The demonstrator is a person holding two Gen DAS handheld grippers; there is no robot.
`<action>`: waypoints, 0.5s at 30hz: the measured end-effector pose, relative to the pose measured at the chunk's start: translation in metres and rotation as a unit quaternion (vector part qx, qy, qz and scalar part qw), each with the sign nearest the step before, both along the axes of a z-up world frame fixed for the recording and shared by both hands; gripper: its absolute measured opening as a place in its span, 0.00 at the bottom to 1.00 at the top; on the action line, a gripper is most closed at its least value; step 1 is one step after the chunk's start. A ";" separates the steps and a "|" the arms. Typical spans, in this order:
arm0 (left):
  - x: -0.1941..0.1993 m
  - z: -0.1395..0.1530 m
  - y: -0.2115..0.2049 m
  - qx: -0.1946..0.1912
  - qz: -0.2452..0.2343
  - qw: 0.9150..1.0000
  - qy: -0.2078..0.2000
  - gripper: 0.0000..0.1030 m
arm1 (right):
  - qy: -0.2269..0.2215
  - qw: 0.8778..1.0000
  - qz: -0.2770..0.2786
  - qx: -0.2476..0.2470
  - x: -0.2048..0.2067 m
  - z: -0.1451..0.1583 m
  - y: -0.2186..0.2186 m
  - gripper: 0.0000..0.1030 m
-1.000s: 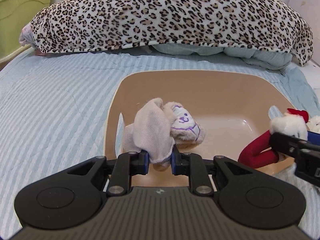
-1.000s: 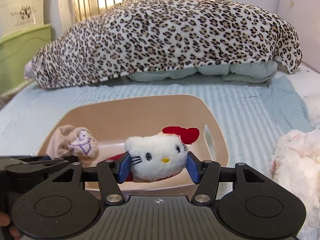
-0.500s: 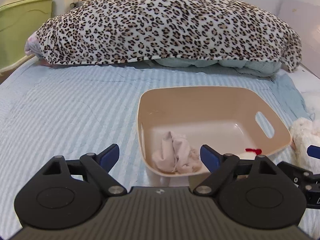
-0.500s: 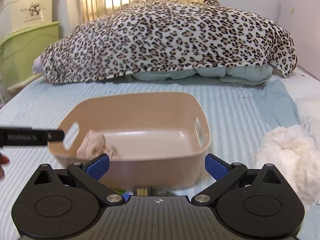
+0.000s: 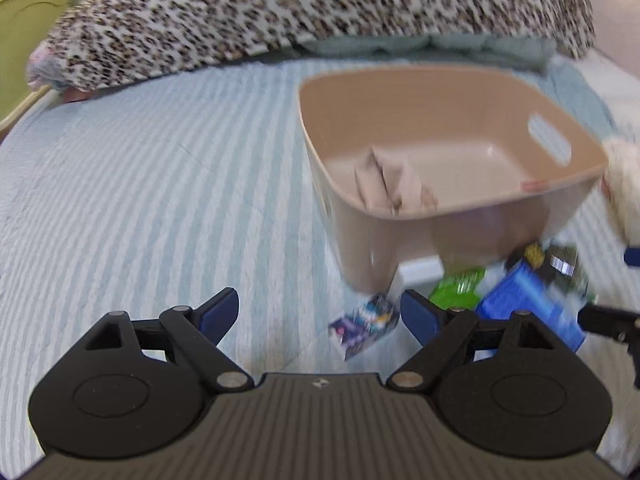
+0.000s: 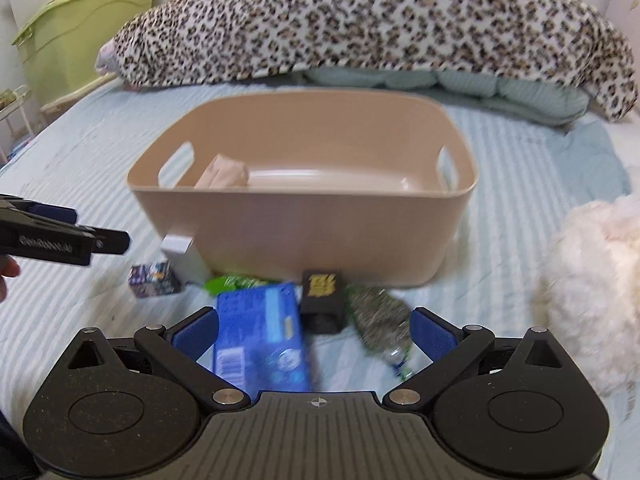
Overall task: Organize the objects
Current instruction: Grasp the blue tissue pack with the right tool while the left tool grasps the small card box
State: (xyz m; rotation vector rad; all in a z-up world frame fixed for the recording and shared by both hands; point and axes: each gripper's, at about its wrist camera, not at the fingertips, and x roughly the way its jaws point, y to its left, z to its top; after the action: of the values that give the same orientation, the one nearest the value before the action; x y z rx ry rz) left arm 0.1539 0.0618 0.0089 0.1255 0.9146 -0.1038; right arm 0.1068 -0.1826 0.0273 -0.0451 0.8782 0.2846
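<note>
Packets (image 6: 262, 344) are seen scattered before the beige bin (image 6: 304, 232) — both the left gripper (image 5: 320, 312) and the right gripper (image 6: 314, 330) are held spread, empty.

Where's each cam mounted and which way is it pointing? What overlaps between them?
Left wrist: on the left tool, facing forward over the striped bed toward the beige bin; its own open fingers show, plus the right tool's tip at the right edge.
Right wrist: on the right tool, facing the bin's near wall; open fingers show, the left tool at left.
Shared: bin, blue box, small purple box, leopard blanket.
</note>
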 end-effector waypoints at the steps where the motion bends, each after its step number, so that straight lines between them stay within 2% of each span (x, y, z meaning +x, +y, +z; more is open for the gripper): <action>1: 0.002 -0.007 0.001 0.006 -0.006 1.000 0.008 0.86 | 0.009 1.000 0.002 0.001 0.001 -0.004 0.002 1.00; 4: 0.009 -0.025 0.004 0.022 -0.009 0.999 0.033 0.86 | 0.027 1.000 0.010 -0.002 0.003 -0.013 0.009 1.00; 13: 0.028 -0.058 0.009 -0.010 -0.017 0.996 0.083 0.86 | 0.080 0.996 0.040 -0.026 0.010 -0.045 0.032 1.00; 15: 0.028 -0.063 0.007 -0.005 -0.024 0.996 0.081 0.86 | 0.083 0.995 0.045 -0.035 0.010 -0.050 0.036 1.00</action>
State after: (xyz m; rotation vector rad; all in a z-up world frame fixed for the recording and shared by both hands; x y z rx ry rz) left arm 0.1818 0.0684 -0.0546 0.1305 1.0735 -0.1656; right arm 0.1166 -0.1469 -0.0231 -0.1281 1.0541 0.3443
